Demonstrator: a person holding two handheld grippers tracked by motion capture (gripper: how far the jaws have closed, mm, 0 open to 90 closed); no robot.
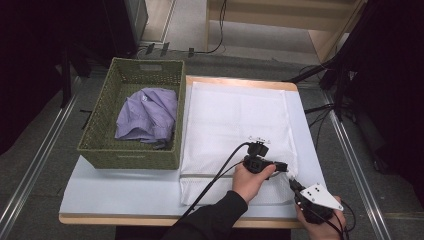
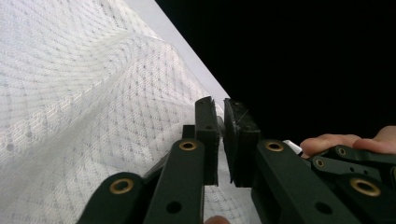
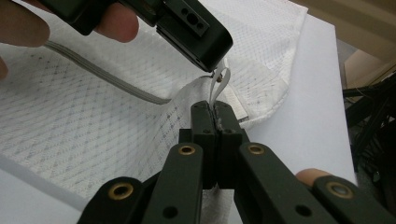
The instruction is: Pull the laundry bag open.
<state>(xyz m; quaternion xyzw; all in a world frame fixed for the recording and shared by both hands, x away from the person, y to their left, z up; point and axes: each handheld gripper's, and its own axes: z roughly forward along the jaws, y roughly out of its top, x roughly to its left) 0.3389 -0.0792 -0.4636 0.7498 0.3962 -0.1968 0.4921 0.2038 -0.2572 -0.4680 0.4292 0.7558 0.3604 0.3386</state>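
High view, white mesh bag point(image 1: 235, 125) lengthwise away from person, both tongs point(image 1: 286, 168) point(image 1: 295, 187) apparently pinching its near-right corner.

The bench point(image 1: 125, 192) has a pale blue top and a wooden edge, and it sits in the middle of the frame. Under it is a grey floor point(image 1: 45, 150). Two shiny metal rails point(image 1: 30, 170) run along the floor, one at the left and one at the right. At the top stands light wooden furniture point(image 1: 300, 20). Black cables point(image 1: 215, 47) lie near it. The upper corners are dark.
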